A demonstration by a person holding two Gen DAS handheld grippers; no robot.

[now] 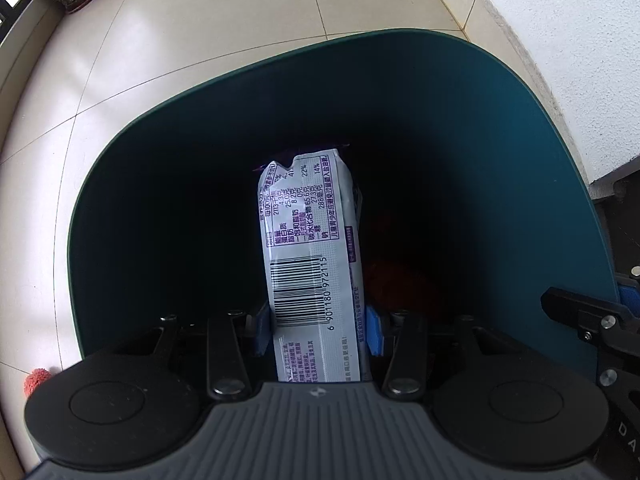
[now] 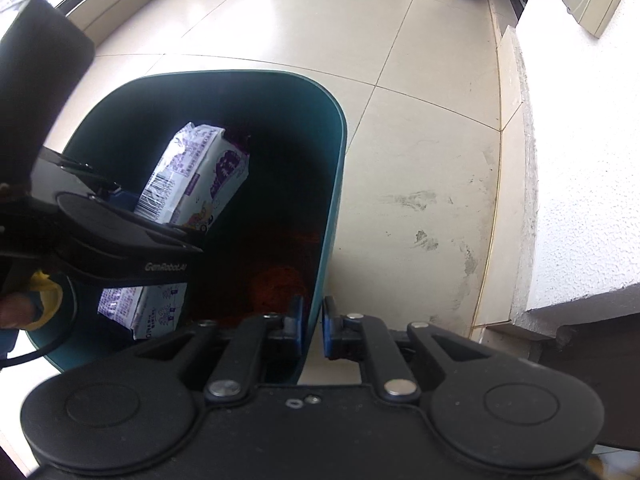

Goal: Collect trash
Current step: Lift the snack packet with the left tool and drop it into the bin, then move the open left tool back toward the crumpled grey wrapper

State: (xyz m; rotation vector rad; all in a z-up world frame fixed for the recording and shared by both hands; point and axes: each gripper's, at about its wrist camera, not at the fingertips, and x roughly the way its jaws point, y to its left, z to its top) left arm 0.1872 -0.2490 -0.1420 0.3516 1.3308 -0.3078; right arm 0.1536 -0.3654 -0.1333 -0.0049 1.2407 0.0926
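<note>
While poised over teal bin (image 1: 520, 152), left gripper (image 1: 320, 332) half-spread, grasping snack wrapper (image 1: 308, 248); right gripper (image 2: 311, 328) clenched on bin's right rim.

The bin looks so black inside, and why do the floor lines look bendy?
Left wrist view: the bin walls block the daylight, so its bottom goes nearly black, while the packet stays bright. Right wrist view: the same dark hollow; the fisheye lens curves the straight floor lines, most near the edges.

wrapper (image 1: 308, 240) hangs inside bin (image 1: 520, 128) mouth | bin stands on floor (image 1: 200, 40) | wall (image 2: 580, 160) right of bin
</note>
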